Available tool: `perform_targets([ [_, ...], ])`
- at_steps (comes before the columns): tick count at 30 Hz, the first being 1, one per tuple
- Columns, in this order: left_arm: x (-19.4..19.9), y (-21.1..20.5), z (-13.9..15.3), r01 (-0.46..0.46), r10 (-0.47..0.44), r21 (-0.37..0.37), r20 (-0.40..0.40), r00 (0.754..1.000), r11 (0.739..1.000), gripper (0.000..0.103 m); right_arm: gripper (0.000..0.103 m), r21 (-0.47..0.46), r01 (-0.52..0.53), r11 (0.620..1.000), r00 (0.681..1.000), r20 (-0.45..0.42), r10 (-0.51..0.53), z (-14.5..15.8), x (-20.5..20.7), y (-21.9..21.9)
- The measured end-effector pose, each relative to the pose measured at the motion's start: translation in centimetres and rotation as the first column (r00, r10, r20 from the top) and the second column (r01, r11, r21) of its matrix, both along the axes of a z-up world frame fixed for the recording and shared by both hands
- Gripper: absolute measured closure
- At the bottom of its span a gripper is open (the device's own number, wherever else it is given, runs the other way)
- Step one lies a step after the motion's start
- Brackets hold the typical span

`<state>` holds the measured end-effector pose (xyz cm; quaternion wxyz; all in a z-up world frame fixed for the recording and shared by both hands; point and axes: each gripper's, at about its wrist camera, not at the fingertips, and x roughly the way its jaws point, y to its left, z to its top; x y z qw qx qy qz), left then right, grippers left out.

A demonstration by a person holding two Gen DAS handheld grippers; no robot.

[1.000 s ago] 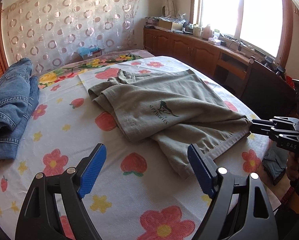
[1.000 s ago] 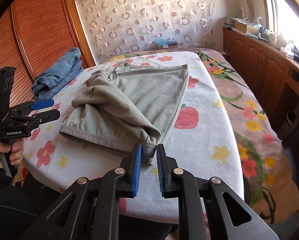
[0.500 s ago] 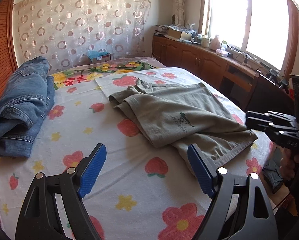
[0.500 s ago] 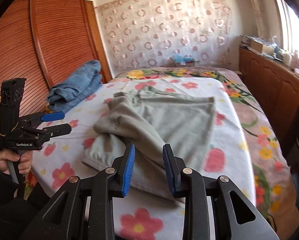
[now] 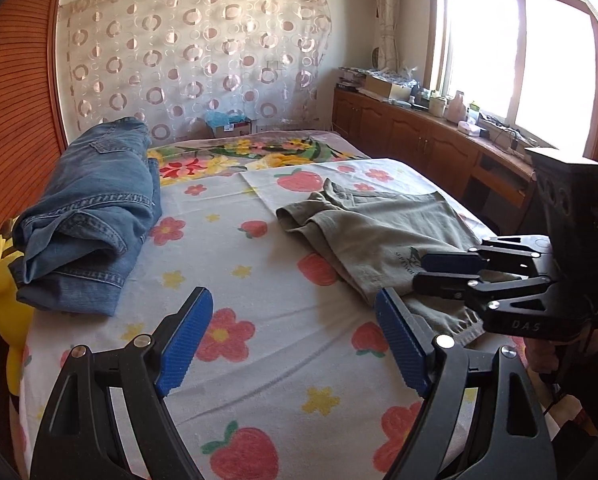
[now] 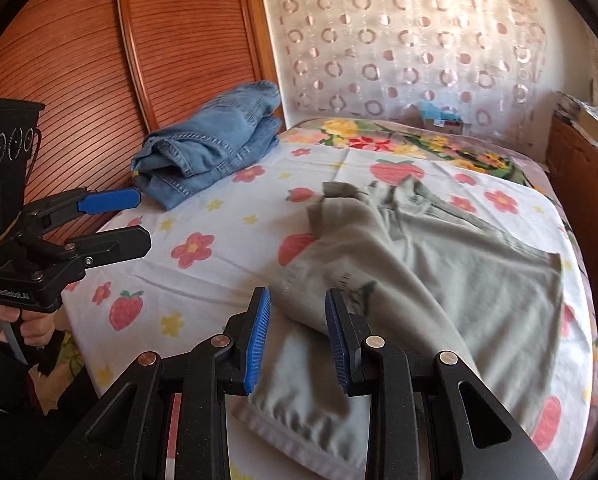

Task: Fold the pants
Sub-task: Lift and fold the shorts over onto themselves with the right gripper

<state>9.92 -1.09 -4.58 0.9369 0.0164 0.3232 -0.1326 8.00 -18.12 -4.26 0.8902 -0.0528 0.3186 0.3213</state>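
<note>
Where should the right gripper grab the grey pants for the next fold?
Judging by how it lies, pinch the hemmed near edge of the grey pants, coming from the bed's near side. That stitched edge lies flat just below the open right gripper.

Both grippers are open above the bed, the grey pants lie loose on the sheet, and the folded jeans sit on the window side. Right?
Not quite: the left wrist view shows the folded jeans on the wardrobe side, opposite the window.

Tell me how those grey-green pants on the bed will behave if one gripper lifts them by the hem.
The grey-green pants will probably droop limply: they already lie in soft, rumpled folds. Only the pinched corner would likely rise, the rest dragging across the bedspread. They look light beside the bulkier jeans.
</note>
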Motion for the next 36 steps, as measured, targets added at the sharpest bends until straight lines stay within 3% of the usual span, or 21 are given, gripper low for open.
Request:
perform_targets([
  [10, 0.2, 0.9, -0.7, -0.022, 0.022, -0.013, -0.015, 1.0, 1.0, 0.019, 0.073, -0.137, -0.046, 0.99, 0.998, -0.05, 0.039, -1.5, 2.4, 2.8],
  [11, 0.2, 0.9, -0.8, -0.023, 0.022, -0.015, -0.017, 1.0, 1.0, 0.019, 0.076, -0.133, -0.055, 0.99, 0.997, -0.059, 0.048, -1.7, 2.5, 2.8],
  [12, 0.3, 0.9, -0.9, -0.025, 0.025, -0.015, -0.022, 0.999, 1.0, 0.019, 0.088, -0.13, -0.064, 0.989, 0.996, -0.076, 0.055, -1.9, 2.7, 2.7],
  [18, 0.5, 0.6, -1.5, -0.016, 0.015, -0.018, -0.042, 0.999, 1.0, 0.019, 0.101, -0.109, -0.042, 0.993, 0.996, -0.08, 0.033, -2.0, 3.3, 2.6],
  [25, 0.3, -0.2, -1.4, 0.005, -0.005, -0.009, -0.044, 0.999, 1.0, 0.019, 0.101, -0.03, 0.043, 0.999, 0.999, -0.008, -0.043, 1.6, 3.3, -0.7],
  [36, 2.7, -3.9, -0.3, 0.101, -0.101, -0.002, -0.042, 0.994, 0.995, 0.019, 0.101, -0.066, 0.201, 0.977, 0.978, 0.063, -0.197, 4.7, 5.8, -7.0],
])
